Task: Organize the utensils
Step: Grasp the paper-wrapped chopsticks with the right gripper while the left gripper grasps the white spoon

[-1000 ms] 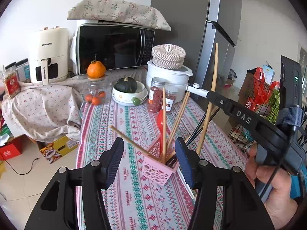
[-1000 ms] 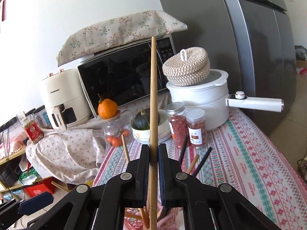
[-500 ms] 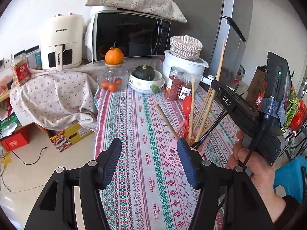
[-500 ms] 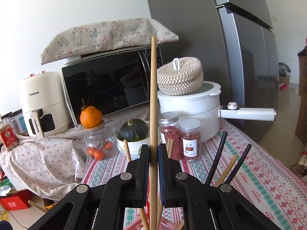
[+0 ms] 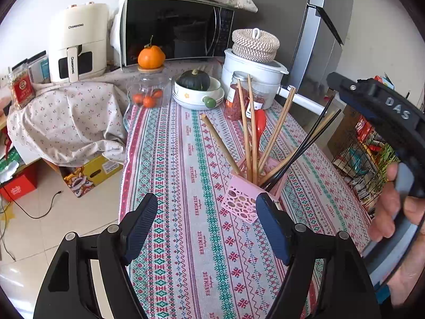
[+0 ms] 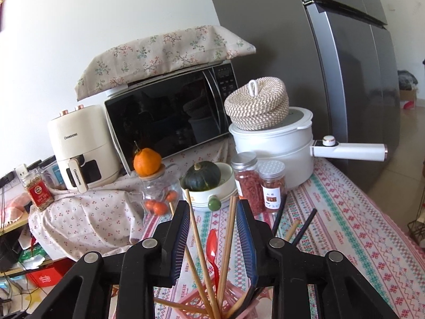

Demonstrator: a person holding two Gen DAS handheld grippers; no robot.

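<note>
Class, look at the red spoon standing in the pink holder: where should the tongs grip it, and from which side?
Grip the red spoon just below its bowl, coming down from above. It stands bowl-up in the pink holder, its lower handle hidden among chopsticks, so only the top is free.

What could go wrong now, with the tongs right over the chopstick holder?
The open right tongs straddle the wooden chopsticks; lifting carelessly might snag one and tip the pink holder. The left tongs hover close beside it, so a nudge could push it over.
</note>
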